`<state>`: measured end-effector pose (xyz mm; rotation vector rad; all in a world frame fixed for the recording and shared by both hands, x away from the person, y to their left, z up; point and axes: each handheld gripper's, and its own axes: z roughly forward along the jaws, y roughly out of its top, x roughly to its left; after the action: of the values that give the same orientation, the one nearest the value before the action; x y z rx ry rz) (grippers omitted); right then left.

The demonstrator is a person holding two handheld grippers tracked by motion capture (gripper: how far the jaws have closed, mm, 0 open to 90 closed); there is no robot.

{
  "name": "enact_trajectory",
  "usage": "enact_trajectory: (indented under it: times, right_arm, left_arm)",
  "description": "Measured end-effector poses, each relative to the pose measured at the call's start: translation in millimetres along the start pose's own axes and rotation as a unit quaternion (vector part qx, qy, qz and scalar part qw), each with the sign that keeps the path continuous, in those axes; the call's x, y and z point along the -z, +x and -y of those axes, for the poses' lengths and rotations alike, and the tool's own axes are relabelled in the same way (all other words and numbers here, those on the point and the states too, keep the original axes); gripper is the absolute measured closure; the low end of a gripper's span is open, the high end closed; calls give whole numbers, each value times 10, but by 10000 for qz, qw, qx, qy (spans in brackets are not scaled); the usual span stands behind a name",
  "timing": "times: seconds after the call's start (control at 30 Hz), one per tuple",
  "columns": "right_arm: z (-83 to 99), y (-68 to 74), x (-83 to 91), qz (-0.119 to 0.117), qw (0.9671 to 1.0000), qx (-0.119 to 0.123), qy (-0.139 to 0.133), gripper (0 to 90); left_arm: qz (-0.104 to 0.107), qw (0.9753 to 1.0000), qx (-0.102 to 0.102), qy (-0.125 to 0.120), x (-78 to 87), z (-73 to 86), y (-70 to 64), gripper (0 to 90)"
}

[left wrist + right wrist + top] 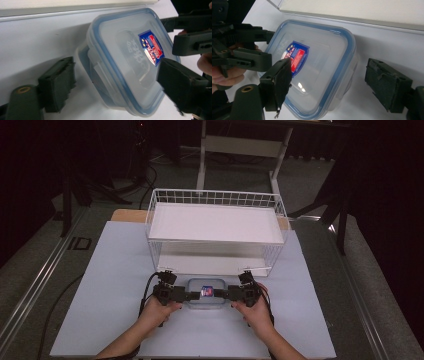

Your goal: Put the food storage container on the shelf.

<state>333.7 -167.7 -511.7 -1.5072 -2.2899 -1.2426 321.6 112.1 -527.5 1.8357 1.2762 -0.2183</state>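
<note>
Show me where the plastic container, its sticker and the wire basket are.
plastic container (117, 75), left gripper view, on its clear lid.
sticker (295, 58), right gripper view, on its red middle.
wire basket (215, 197), high view, on its far rim.

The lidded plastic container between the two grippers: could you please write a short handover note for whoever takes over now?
Left gripper: open, jaws astride the container's left end.
Right gripper: open, jaws astride its right end.
Container: on the table, lid on, just in front of the white wire rack.
Done: both grippers placed.
Left: close both, lift; probably bound for the rack.
</note>
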Motion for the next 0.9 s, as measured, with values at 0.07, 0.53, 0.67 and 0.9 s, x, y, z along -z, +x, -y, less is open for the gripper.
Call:
enact_trajectory:
  times: [0.07,0.53,0.67,0.9]
  right_arm:
    - [6,5,-15,-13,10000,-16,23,239]
    - [51,28,-8,-118,9986,-473,207,348]
    - [73,14,15,-183,9981,-586,108,385]
    - [120,122,66,-9,9993,-370,50,394]
  left_arm:
    - [141,9998,73,-77,9,-6,7,284]
    - [105,9998,148,-76,58,22,-44,395]
    - [-41,10000,5,-9,81,29,-118,398]
    - [-271,9993,-245,-6,121,69,-232,419]
